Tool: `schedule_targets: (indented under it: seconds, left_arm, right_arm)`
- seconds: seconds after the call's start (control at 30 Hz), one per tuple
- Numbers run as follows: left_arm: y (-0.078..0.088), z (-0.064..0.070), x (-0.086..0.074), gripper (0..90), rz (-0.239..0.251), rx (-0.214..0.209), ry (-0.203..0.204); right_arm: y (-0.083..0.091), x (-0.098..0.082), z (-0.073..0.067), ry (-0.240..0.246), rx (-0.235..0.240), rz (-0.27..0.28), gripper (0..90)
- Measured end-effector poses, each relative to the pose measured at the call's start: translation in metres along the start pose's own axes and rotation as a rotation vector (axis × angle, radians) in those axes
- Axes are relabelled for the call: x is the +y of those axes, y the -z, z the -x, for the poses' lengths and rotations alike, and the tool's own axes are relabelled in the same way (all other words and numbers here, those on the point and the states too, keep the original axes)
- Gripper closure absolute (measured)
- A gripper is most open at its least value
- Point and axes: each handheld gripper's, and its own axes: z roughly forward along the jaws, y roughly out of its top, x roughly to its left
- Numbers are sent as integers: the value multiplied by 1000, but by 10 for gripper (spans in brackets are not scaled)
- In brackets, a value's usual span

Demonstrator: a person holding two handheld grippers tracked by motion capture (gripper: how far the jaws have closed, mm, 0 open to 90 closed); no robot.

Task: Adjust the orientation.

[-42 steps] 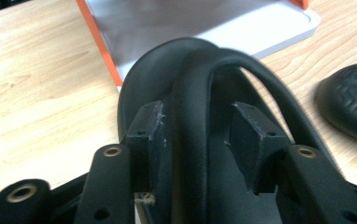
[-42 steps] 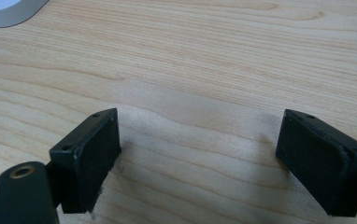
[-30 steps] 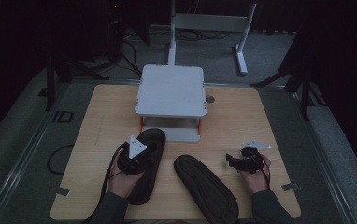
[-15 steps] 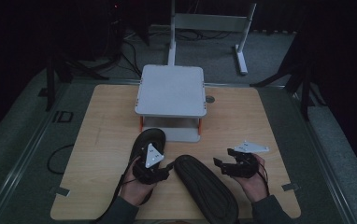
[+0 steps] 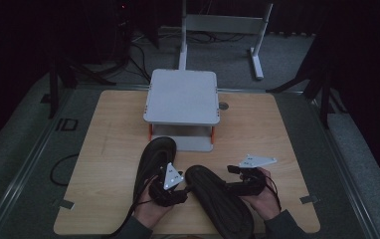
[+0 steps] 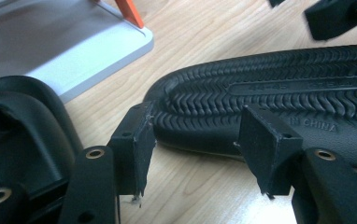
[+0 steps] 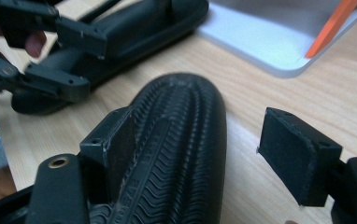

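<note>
Left tongs [image 5: 185, 190] moved right off upright slipper [image 5: 153, 159] toward overturned slipper [image 5: 218, 201]; right tongs [image 5: 230, 186] closed in.

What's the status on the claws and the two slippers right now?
Left claw open, at the edge of the sole-up slipper. Right claw open, straddling that slipper. Other slipper lies beside it, by the grey stand.

Two black slippers lie on one wooden table [image 5: 103, 149]: one upright [image 5: 153, 159] left of centre, one sole-up [image 5: 218, 204] at lower centre. One grey stand [image 5: 182, 97] sits upper centre. Two grippers, left [image 5: 180, 191] and right [image 5: 235, 179], sit low in the frame.
</note>
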Motion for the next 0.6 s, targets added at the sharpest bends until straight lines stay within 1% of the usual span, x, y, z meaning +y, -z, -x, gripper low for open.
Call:
schedule_targets:
  seconds: [0.03,0.07,0.13,0.2,0.27,0.3,0.37,0.4,0.43,0.47,0.53,0.57,0.6]
  left_arm:
    - [0,0,0,453,0,0,0]
    - [-1,1,0,453,2,-3,0]
    - [-1,2,0,453,4,-13,4]
    - [-1,4,1,453,9,-15,2]
    - [-1,5,1,453,8,-21,0]
    - [-2,6,1,453,5,-28,-2]
    - [-3,7,1,453,0,-34,-4]
    - [-4,8,1,453,-3,-36,-5]
    - [-5,10,0,453,-6,-42,-6]
    - [-6,11,0,453,-11,-45,-12]
    - [-6,12,0,453,-15,-49,-18]
    - [-7,15,0,453,-16,-57,-23]
    - [-7,16,0,453,-18,-62,-23]
  right_arm:
    - [0,0,0,0,0,0,269]
    - [-2,-1,1,1,-2,-12,269]
    - [-9,-6,5,-11,-13,-49,275]
    - [-11,-8,9,-25,-17,-58,286]
    - [-13,-11,12,-26,-35,-73,291]
    - [-14,-12,14,-34,-36,-79,298]
    - [-15,-15,19,-56,-34,-77,319]
    - [-16,-16,21,-57,-40,-86,314]
    - [-16,-16,22,-67,-37,-83,315]
    - [-16,-17,24,-83,-24,-81,317]
    - [-16,-17,25,-82,-24,-78,317]
    - [-15,-17,24,-68,-26,-80,320]
    - [-16,-17,24,-64,-29,-80,319]
